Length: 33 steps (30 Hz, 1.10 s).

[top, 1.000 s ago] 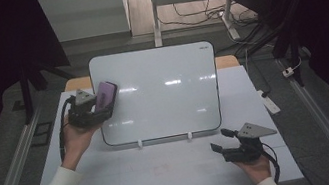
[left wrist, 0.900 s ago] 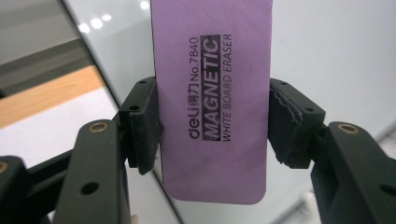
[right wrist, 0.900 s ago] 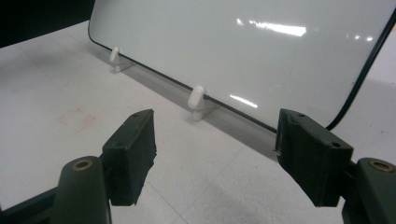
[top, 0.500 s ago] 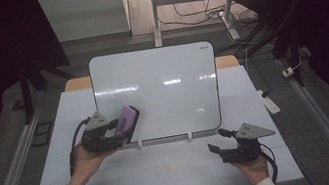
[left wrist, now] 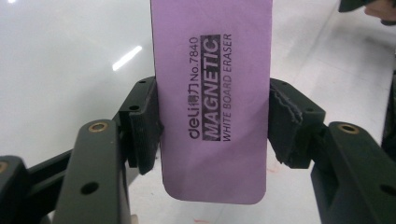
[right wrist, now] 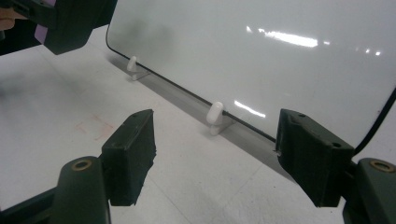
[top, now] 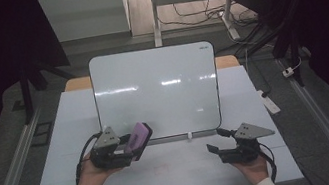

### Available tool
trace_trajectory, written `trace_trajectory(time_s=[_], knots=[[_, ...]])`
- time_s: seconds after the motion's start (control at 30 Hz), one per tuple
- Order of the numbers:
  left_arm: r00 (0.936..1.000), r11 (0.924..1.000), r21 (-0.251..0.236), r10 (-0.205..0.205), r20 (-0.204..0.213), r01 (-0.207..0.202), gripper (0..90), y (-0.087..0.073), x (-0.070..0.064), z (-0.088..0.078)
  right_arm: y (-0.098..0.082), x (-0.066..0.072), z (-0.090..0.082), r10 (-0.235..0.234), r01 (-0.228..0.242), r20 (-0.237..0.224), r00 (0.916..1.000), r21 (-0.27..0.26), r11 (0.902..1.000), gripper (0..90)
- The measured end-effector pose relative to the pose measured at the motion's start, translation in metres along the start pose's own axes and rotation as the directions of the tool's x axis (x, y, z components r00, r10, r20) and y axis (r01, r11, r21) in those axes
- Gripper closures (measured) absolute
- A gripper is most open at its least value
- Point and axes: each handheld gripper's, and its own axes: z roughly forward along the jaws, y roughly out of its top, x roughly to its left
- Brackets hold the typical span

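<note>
Low on the white table (top: pixel 71 123), just in front of the standing whiteboard (top: pixel 157 91), the left gripper (top: pixel 128 146) is clamped on a purple magnetic whiteboard eraser (top: pixel 138 136), its jaws pressing the eraser's two long edges. The eraser's long axis runs along the jaws, its free end pointing up toward the board's lower left corner. The left gripper view reads its label (left wrist: pixel 208 88), "MAGNETIC WHITE BOARD ERASER", which the high view cannot resolve. The right gripper (top: pixel 219 150) rests well apart at the table's right, jaws spread wide and holding nothing. Its own view shows the board's small white feet (right wrist: pixel 215 114) and faint reddish marks (right wrist: pixel 95 127) on the table.
</note>
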Motion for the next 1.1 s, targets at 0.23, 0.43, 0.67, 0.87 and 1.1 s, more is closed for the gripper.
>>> trace_trajectory(time_s=[0.23, 0.43, 0.67, 0.87, 1.1], knots=[[0.9991, 0.9995, 0.023, 0.019, 0.039, -0.020, 40.3, -0.002, -0.007, 0.004, 0.004, 0.003, 0.000, -0.013, 0.013, -0.018, 0.9997, 0.001, 0.9999, 28.4], [0.9964, 0.9981, 0.037, 0.047, 0.071, -0.049, 40.3, -0.001, -0.014, 0.010, 0.009, 0.003, -0.001, -0.008, 0.007, -0.042, 0.9991, -0.008, 0.9999, 28.6], [0.9899, 0.9948, 0.051, 0.081, 0.116, -0.088, 40.3, 0.002, -0.020, 0.016, 0.020, 0.009, 0.000, -0.013, 0.013, -0.098, 0.9951, 0.000, 0.9999, 26.6], [0.9849, 0.9924, 0.061, 0.098, 0.143, -0.107, 40.3, 0.004, -0.024, 0.021, 0.027, 0.018, 0.008, -0.029, 0.034, -0.155, 0.9874, 0.030, 0.9990, 26.3], [0.9810, 0.9879, 0.087, 0.114, 0.157, -0.128, 40.3, 0.005, -0.028, 0.028, 0.034, 0.028, 0.021, -0.050, 0.067, -0.210, 0.9765, 0.078, 0.9946, 26.1]])
